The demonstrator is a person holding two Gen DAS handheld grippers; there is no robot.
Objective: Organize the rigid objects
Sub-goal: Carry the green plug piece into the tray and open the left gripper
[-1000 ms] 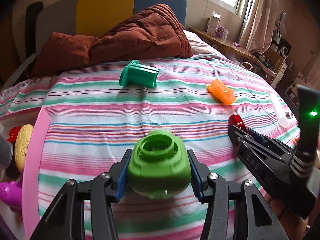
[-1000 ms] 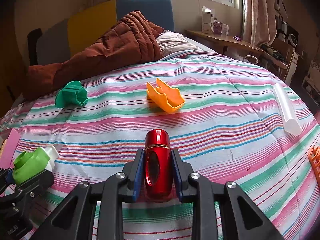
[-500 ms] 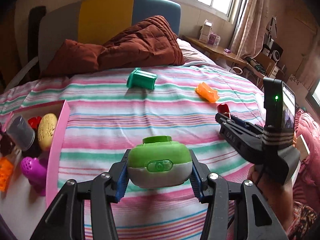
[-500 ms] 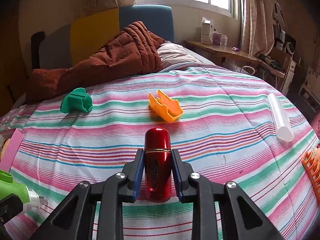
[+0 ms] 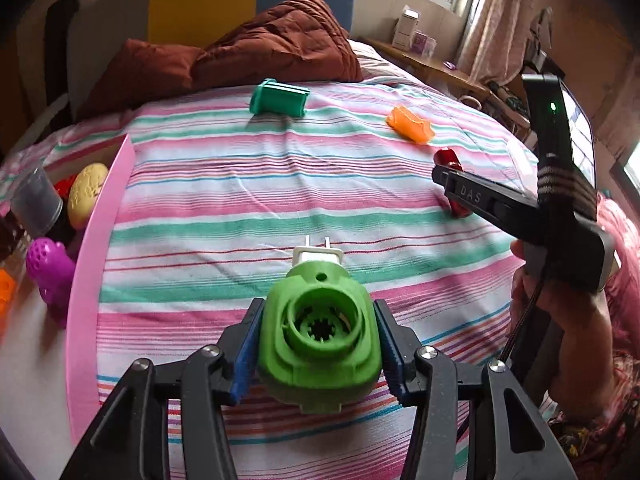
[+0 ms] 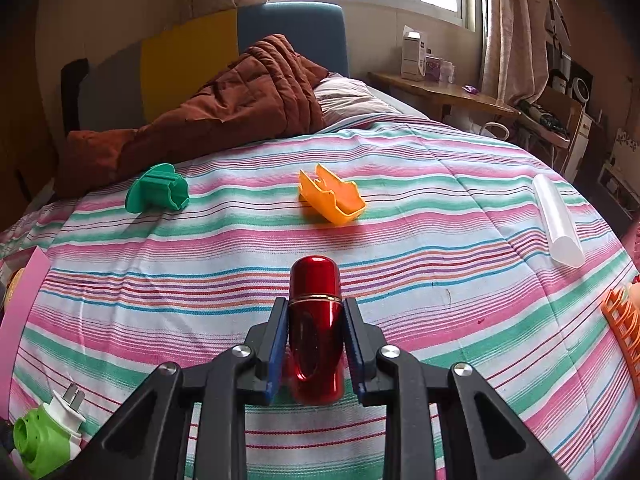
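My left gripper [image 5: 318, 354] is clamped on a green plug-in device [image 5: 320, 344], its blue pads pressing both flanks; the round socket faces up toward the camera and the white end with two metal prongs points forward over the striped bedspread [image 5: 248, 192]. My right gripper [image 6: 314, 344] is closed narrow around a glossy red capsule-shaped bottle [image 6: 316, 320], rounded cap sticking out past the fingertips, held above the bedspread. Farther up the bed lie a teal green spool-like plastic part [image 6: 158, 193] and an orange open-topped plastic clip [image 6: 332, 196], well apart from each other. A translucent white tube [image 6: 558, 220] lies near the right edge, and an orange ribbed piece [image 6: 624, 324] pokes in just below it. To my left, a pink bin [image 5: 86, 280] holds a purple perforated toy [image 5: 50, 276], a yellow oval piece [image 5: 86, 194] and a grey cup [image 5: 36, 200]. A brown quilt [image 5: 248, 56] is heaped at the headboard.
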